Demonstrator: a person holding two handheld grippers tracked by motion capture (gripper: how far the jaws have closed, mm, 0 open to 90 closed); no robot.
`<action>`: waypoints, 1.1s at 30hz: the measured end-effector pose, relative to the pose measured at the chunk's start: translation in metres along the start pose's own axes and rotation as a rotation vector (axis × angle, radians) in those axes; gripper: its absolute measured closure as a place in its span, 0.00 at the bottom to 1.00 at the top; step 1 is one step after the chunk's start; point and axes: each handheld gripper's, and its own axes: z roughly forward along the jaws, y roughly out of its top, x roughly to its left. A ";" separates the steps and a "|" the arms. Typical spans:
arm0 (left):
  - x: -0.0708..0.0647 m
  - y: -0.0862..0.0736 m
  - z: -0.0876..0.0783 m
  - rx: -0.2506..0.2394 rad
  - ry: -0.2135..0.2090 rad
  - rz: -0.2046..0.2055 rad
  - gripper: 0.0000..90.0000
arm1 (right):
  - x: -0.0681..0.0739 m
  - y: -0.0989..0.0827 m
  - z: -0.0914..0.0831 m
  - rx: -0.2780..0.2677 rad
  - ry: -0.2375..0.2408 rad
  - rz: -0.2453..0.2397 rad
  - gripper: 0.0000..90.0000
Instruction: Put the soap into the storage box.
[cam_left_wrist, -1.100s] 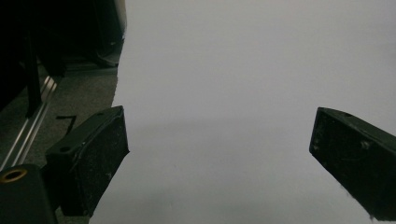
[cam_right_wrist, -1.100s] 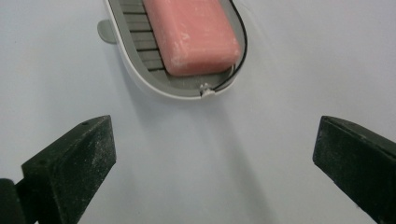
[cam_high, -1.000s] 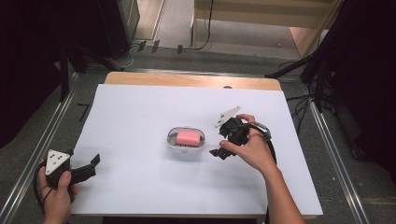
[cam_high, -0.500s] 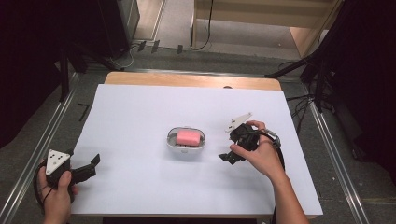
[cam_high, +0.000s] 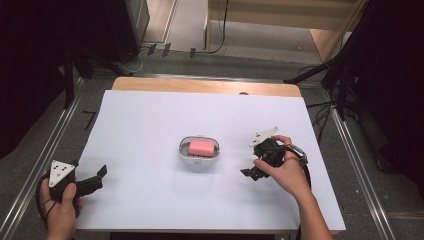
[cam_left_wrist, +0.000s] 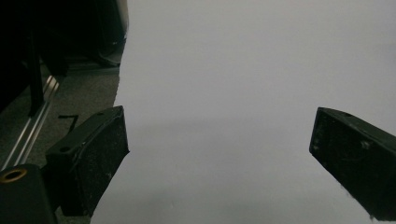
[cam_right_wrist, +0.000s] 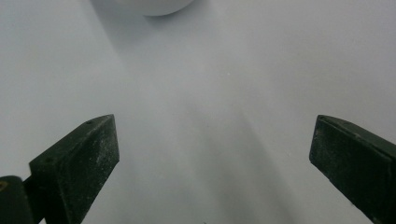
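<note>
A pink bar of soap (cam_high: 202, 147) lies in a small clear dish (cam_high: 186, 153) at the middle of the white table cover (cam_high: 150, 115). My right gripper (cam_high: 248, 173) rests low over the cover to the right of the dish, a hand's width away. Its jaws stand wide apart and have just been closing slightly, with nothing between them. In the right gripper view the dish's rim (cam_right_wrist: 149, 5) shows at the top edge, beyond the open gripper (cam_right_wrist: 215, 140). My left gripper (cam_high: 99, 176) sits at the near left corner, open over bare cover (cam_left_wrist: 219, 135).
The wooden table edge (cam_high: 200, 86) runs along the far side. Metal rails (cam_high: 40, 165) flank the table on both sides. Dark stands and cables (cam_high: 345, 75) sit on the floor beyond the far right corner.
My right gripper has drawn back from the dish, moving right and toward the near edge, and has sunk lower. The left hand has stayed put.
</note>
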 end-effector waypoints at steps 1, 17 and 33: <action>0.000 0.000 0.000 0.000 0.000 -0.001 0.06 | 0.000 -0.001 0.000 -0.001 -0.001 0.005 0.03; 0.000 0.000 0.000 0.002 0.001 -0.001 0.06 | -0.010 -0.032 -0.006 -0.015 -0.027 0.062 0.03; 0.000 0.000 0.000 0.002 0.005 0.000 0.06 | -0.018 -0.063 -0.011 -0.043 -0.062 0.116 0.03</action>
